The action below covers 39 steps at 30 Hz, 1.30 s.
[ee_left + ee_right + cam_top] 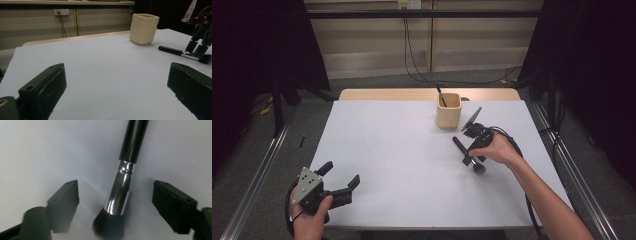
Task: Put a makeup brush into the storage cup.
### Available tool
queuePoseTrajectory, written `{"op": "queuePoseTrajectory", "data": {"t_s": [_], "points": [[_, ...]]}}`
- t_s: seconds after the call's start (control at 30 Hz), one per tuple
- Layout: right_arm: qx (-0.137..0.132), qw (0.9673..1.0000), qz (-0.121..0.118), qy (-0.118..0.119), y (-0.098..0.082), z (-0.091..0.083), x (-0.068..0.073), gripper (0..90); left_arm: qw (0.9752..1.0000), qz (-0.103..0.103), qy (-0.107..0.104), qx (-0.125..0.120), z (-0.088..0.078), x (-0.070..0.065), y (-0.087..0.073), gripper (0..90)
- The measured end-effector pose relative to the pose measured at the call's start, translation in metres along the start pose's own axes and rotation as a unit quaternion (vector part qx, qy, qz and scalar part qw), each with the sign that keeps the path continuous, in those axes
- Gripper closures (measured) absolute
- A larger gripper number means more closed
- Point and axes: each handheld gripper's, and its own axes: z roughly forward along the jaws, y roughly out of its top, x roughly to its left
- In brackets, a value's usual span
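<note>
A makeup brush [459, 145] with a black handle, a silver ferrule and dark bristles lies flat on the white table [402, 165], right of centre. My right gripper [472, 160] points down over it. In the right gripper view the brush [120, 192] lies between the jaws of the right gripper [116, 190], with a gap on each side of the ferrule and the pads off it. My left gripper [342, 172] rests open near the front left corner with nothing between its jaws. The left gripper view shows the left gripper [115, 75], the brush [175, 51] and the right gripper [197, 48] at far right.
A cream square cup [448, 112] stands at the back centre of the table, with a thin dark stick [440, 95] leaning in it. The cup [144, 28] is also in the left gripper view. A wooden edge [377, 94] runs along the far side.
</note>
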Motion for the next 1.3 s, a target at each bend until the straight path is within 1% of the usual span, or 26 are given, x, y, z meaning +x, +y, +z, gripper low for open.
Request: {"op": "queuePoseTrajectory", "data": {"t_s": [0.03,0.07,0.1,0.13,0.17,0.23,0.3,0.33,0.37,0.4,0.43,0.53,0.73,0.9,0.93,1.07,1.2,1.3], "points": [[0.0,1.0,0.003,-0.003,0.0002,0.0009,0.0008,33.2,1.0,0.0,0.0,0.0,0.0001,-0.0001,-0.0001,2.3],[0.0,1.0,0.003,-0.003,0.0002,0.0009,0.0008,33.2,1.0,0.0,0.0,0.0,0.0001,-0.0001,-0.0001,2.3],[0.006,0.9999,-0.001,-0.008,0.0006,0.0035,0.0025,38.3,1.0,0.0,-0.001,0.0,0.0002,-0.0002,0.0,2.3],[0.011,0.9999,0.001,-0.008,0.0007,0.0054,0.0033,40.4,1.0,0.0,-0.001,0.0,0.0001,-0.0002,-0.0001,2.3],[0.014,0.9998,0.002,-0.011,0.0008,0.0075,0.004,40.5,1.0,0.0,-0.001,0.0,0.0001,-0.0003,-0.0001,2.3],[0.01,0.9999,0.006,-0.011,0.0009,0.0082,0.0051,39.7,1.0,0.001,-0.003,0.001,0.0003,-0.0003,-0.0002,2.3],[0.008,0.9997,0.003,-0.023,-0.0004,0.0085,0.0064,44.7,1.0,0.002,-0.003,0.005,0.0009,-0.0004,-0.0006,2.3],[0.008,0.9994,0.0,-0.034,-0.0011,0.0083,0.0074,47.8,1.0,0.002,-0.004,0.006,0.0014,-0.0005,-0.0007,2.3],[0.008,0.9994,0.0,-0.034,-0.0011,0.0083,0.0074,47.8,1.0,0.002,-0.004,0.006,0.0014,-0.0005,-0.0007,2.3],[0.01,0.9987,0.0,-0.049,-0.0007,0.0085,0.009,55.3,1.0,0.002,-0.004,0.006,0.0018,-0.0006,-0.0007,2.3],[0.012,0.9984,0.003,-0.056,0.0,0.0083,0.0086,57.6,1.0,0.002,-0.005,0.006,0.002,-0.0011,-0.0005,2.3],[0.014,0.9984,0.009,-0.054,0.0012,0.008,0.0057,62.0,1.0,0.002,-0.005,0.007,0.0021,-0.0012,-0.0007,2.3],[0.018,0.9977,0.012,-0.065,0.0021,0.0075,0.0061,68.7,1.0,0.002,-0.005,0.008,0.0029,-0.0007,-0.0008,2.3],[0.013,0.998,0.013,-0.061,0.0007,0.0067,0.0041,70.6,1.0,-0.001,-0.004,0.008,0.0017,-0.0009,-0.0013,2.3],[0.011,0.9981,0.015,-0.059,0.0002,0.0066,0.0035,70.7,0.9999,0.002,-0.004,0.009,0.0013,-0.0004,-0.0013,2.3],[0.012,0.9981,0.015,-0.058,0.0006,0.0061,0.003,71.0,0.9999,0.002,-0.002,0.011,0.0013,0.0004,-0.0014,2.3],[0.007,0.9985,0.021,-0.051,-0.0009,0.0047,0.0013,71.0,1.0,0.0,-0.001,0.009,0.0013,-0.0001,-0.0013,2.3],[-0.005,0.9985,0.025,-0.048,-0.0028,0.0014,0.0003,71.0,1.0,0.0,-0.001,0.009,0.0015,-0.0003,-0.0013,2.3]]}}
